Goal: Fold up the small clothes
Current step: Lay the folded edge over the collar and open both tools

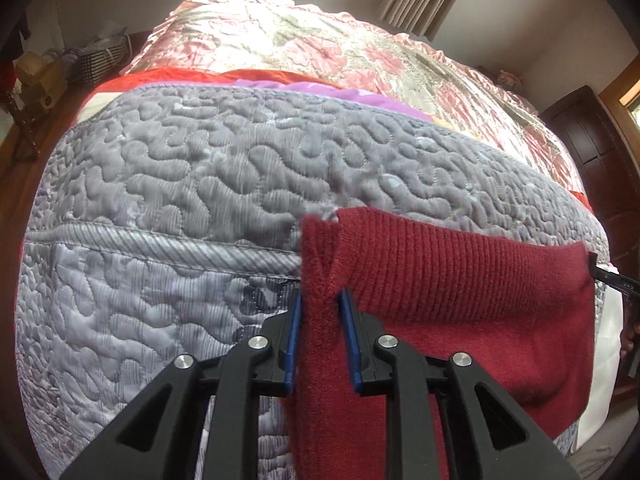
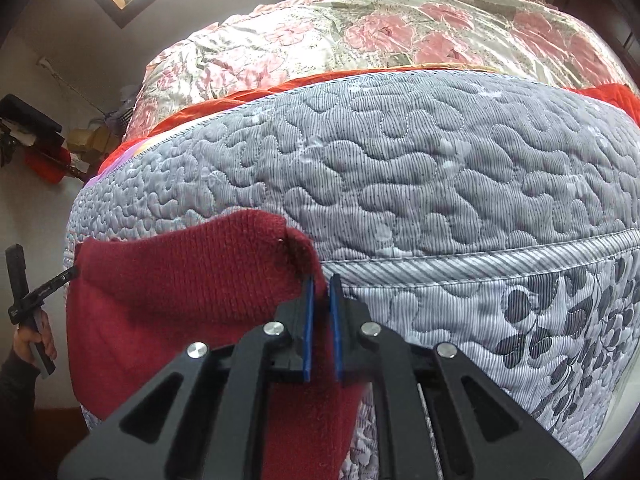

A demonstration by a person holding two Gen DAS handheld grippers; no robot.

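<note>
I have the red knit [image 1: 460, 280] held up over the grey quilt [image 1: 180, 168], stretched between both grippers. The left gripper [image 1: 320, 300] is pinched on one top corner, the right gripper [image 2: 322, 284] on the other, jaws narrow on bunched cloth. I judge this the lay-out step; next I should lower it flat onto the quilt, keeping it taut.

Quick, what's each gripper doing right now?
Left gripper: shut on one top corner of the dark red knit garment.
Right gripper: shut on the garment's other top corner.
</note>
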